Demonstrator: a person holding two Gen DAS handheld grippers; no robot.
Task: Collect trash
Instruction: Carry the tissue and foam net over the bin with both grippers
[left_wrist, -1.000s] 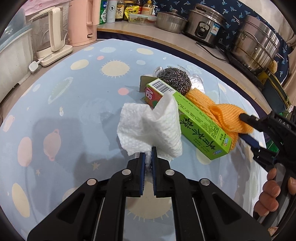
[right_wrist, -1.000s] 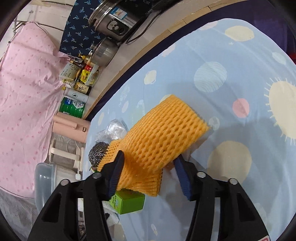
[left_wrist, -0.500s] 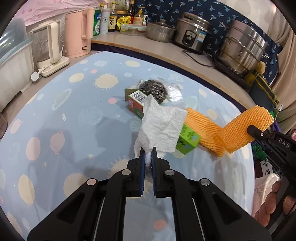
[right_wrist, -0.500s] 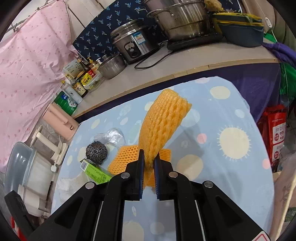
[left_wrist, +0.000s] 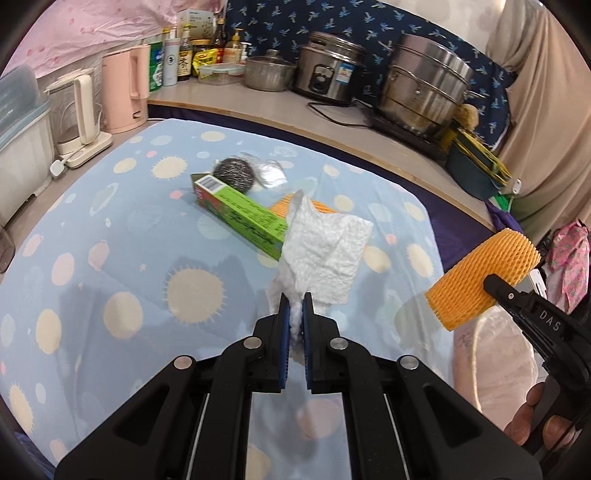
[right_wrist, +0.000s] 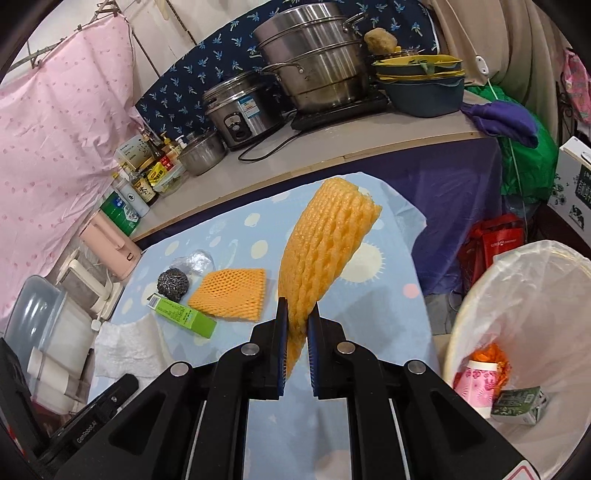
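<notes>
- The left gripper is clamped on a white paper towel, which stands up crumpled from between its blue pads, held above the desk with its sun-and-planet cloth
- The right gripper is pinched narrow on an orange foam net sleeve, lifted clear of the desk and tilted up and to the right
- In the left wrist view that same sleeve sits past the desk's right edge, above the pale rim of a trash bin
- The trash bin, lined with a clear bag, stands just beside the desk on the right; inside it lie a pink floral paper cup, a small green carton and some orange scraps
- On the desk lie a second, flat orange foam net, a long green box touching its near edge, a steel wool scrubber by the box's far end, and a crumpled clear wrapper just behind the scrubber
- A hand grips the right tool's handle at the lower right of the left wrist view
</notes>
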